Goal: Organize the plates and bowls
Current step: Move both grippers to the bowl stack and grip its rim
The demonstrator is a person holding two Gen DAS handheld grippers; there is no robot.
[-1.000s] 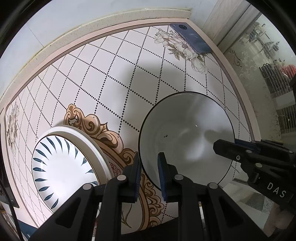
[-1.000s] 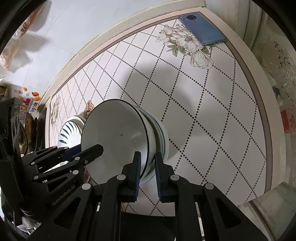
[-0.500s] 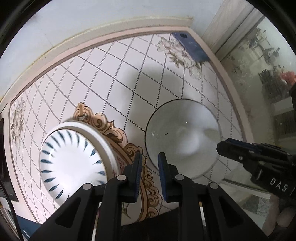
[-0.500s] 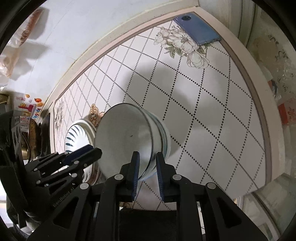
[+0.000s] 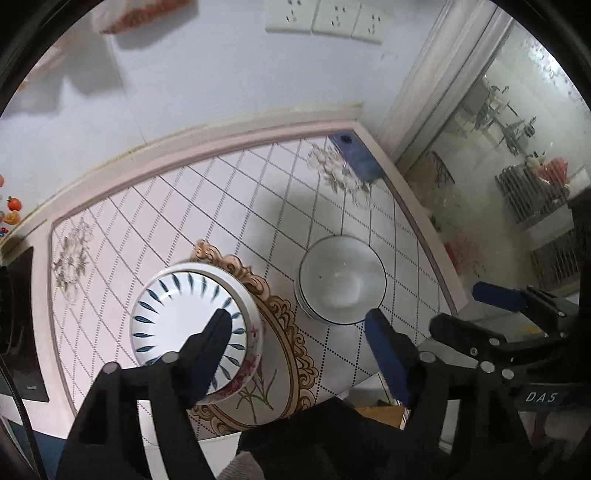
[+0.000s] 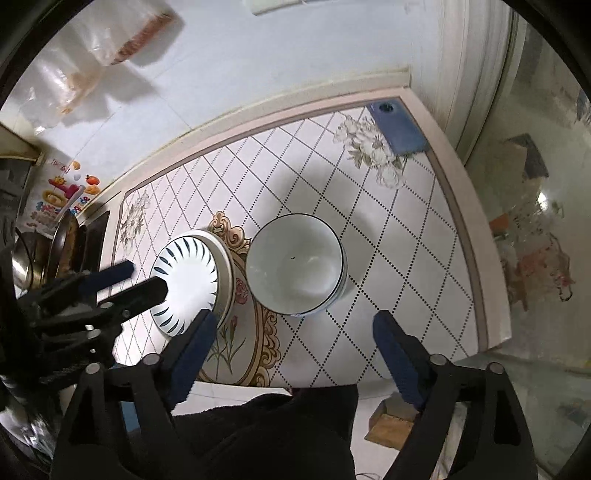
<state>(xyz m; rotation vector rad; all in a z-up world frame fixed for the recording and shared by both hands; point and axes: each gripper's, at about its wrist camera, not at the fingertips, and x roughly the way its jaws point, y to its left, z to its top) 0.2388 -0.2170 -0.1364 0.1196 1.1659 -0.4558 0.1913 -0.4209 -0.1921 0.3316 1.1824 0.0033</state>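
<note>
A stack of white bowls (image 5: 341, 284) (image 6: 295, 264) with dark rims stands on the tiled table (image 5: 221, 206) (image 6: 406, 258). To its left sits a stack of plates (image 5: 177, 306) (image 6: 188, 273) painted with blue leaves. My left gripper (image 5: 297, 321) (image 6: 142, 278) hangs high above the gap between plates and bowls; its jaws are opening with nothing between them. My right gripper (image 6: 295, 319) (image 5: 465, 310) hovers over the near side of the bowls, its jaws likewise opening and holding nothing. Neither gripper touches any dish.
A blue phone (image 5: 356, 157) (image 6: 400, 129) lies in the table's far right corner. Wall sockets (image 5: 325, 18) and a hanging plastic bag (image 6: 92, 62) are on the back wall. A pan (image 6: 62, 247) stands left of the table. A glass door (image 5: 517, 166) runs along the right.
Both grippers were shut down by the top bowl's rim. They have risen well above the table and spread their jaws wide. The bowls stay stacked on the table.
</note>
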